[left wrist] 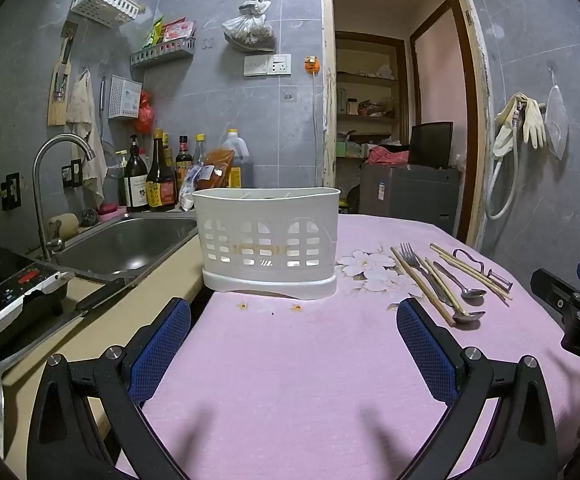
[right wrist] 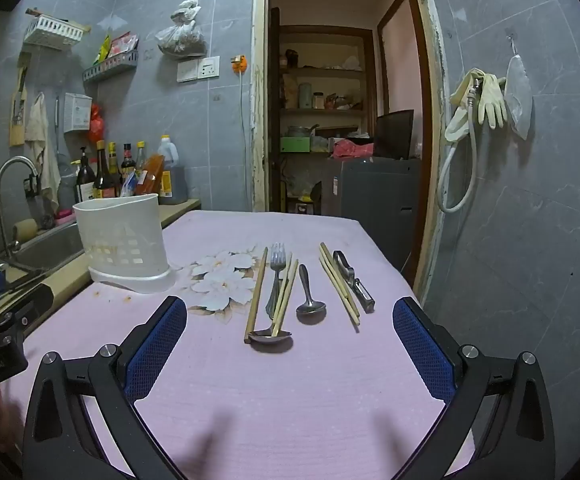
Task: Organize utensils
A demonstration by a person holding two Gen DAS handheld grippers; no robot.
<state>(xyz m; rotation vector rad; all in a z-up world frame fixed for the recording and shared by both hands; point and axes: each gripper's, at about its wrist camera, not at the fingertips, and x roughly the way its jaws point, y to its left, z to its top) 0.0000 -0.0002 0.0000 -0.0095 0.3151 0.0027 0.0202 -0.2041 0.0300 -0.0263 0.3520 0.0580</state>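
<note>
A white slotted utensil holder (left wrist: 268,240) stands at the left edge of the pink tablecloth (left wrist: 290,360); it also shows in the right wrist view (right wrist: 124,236). Utensils lie in a row on the cloth: a fork (right wrist: 277,272), two spoons (right wrist: 309,300) (right wrist: 270,336), several wooden chopsticks (right wrist: 257,294) (right wrist: 337,284) and a peeler (right wrist: 353,280). They also show at the right in the left wrist view (left wrist: 441,280). My left gripper (left wrist: 293,316) is open and empty, in front of the holder. My right gripper (right wrist: 290,316) is open and empty, just short of the utensils.
A steel sink (left wrist: 126,240) with a tap (left wrist: 56,168) lies left of the table, with sauce bottles (left wrist: 158,176) behind it and an induction cooker (left wrist: 6,296) at the near left. A doorway (right wrist: 341,120) opens behind the table. A tiled wall (right wrist: 529,220) stands on the right.
</note>
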